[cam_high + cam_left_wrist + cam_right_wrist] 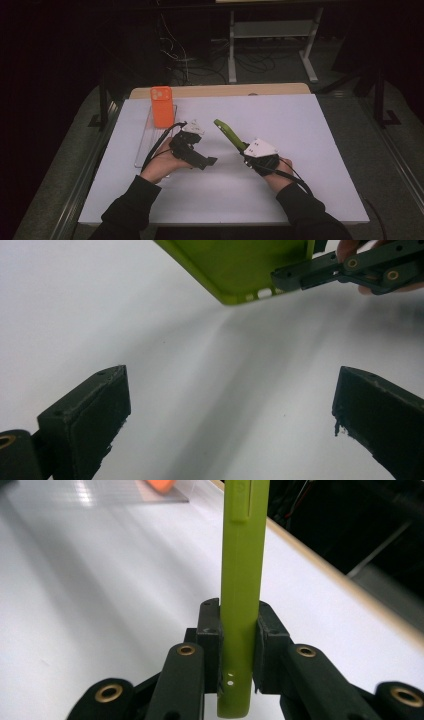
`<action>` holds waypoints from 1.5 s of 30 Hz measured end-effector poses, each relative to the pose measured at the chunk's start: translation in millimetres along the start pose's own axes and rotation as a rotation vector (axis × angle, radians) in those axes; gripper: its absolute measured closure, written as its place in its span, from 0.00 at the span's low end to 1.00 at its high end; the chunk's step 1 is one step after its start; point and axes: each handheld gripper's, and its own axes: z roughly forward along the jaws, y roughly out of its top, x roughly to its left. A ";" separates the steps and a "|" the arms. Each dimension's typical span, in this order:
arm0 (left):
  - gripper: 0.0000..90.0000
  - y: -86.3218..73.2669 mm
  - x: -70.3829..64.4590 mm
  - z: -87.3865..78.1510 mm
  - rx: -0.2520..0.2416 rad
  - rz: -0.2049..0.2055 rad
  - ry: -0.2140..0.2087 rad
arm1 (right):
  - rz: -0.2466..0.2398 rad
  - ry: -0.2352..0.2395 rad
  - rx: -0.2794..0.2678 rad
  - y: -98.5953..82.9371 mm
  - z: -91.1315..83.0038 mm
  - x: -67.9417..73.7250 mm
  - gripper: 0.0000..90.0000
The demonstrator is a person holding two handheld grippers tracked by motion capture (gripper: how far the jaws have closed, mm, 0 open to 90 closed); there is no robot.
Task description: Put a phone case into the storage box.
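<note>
A lime-green phone case (227,134) is held edge-on above the white table (300,125), tilted up toward the far left. My right gripper (243,149) is shut on its near end; in the right gripper view the jaws (239,625) pinch the case (245,555) from both sides. My left gripper (206,156) lies to the left of it, pointing right, open and holding nothing. In the left gripper view its jaws (232,385) stand wide apart over bare table, with the green case (245,265) and the right gripper's fingers (305,275) beyond them.
An orange phone case (161,105) rests on the far end of a clear tray (146,147) at the table's left side. A wooden strip (225,91) runs along the far edge. Cables and a desk frame (270,30) stand on the dark floor behind.
</note>
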 end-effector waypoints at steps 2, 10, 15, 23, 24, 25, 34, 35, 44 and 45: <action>0.02 1.6 1.7 1.0 -0.007 -0.001 0.008 | 0.085 0.034 -0.002 -0.8 0.1 -4.4 0.84; 0.02 10.8 4.4 5.9 -0.053 -0.049 0.015 | 0.344 0.125 -0.037 -8.1 0.4 -17.6 0.84; 0.02 20.8 5.6 8.0 -0.131 -0.102 0.001 | 0.399 0.143 -0.061 -7.8 -0.7 -20.2 0.84; 0.02 33.7 10.8 15.7 -0.202 -0.144 -0.029 | 0.386 0.149 -0.076 -4.3 0.1 -17.4 0.84; 0.02 35.0 11.8 16.7 -0.198 -0.140 -0.030 | 0.385 0.149 -0.074 -3.6 0.1 -16.8 0.84; 0.02 36.2 11.8 17.9 -0.204 -0.146 -0.031 | 0.378 0.149 -0.072 -3.3 0.2 -16.5 0.84; 0.02 43.0 10.2 28.9 -0.243 -0.152 -0.056 | 0.366 0.160 -0.069 -1.4 -0.3 -11.6 0.84; 0.02 43.7 9.3 30.1 -0.249 -0.161 -0.062 | 0.363 0.160 -0.069 -1.4 -0.3 -11.4 0.84; 0.00 51.8 7.4 38.8 -0.277 -0.160 -0.064 | 0.360 0.168 -0.078 -0.6 -0.9 -10.3 0.84; 0.00 52.5 6.8 40.1 -0.280 -0.160 -0.067 | 0.365 0.171 -0.077 -0.4 -0.9 -9.8 0.84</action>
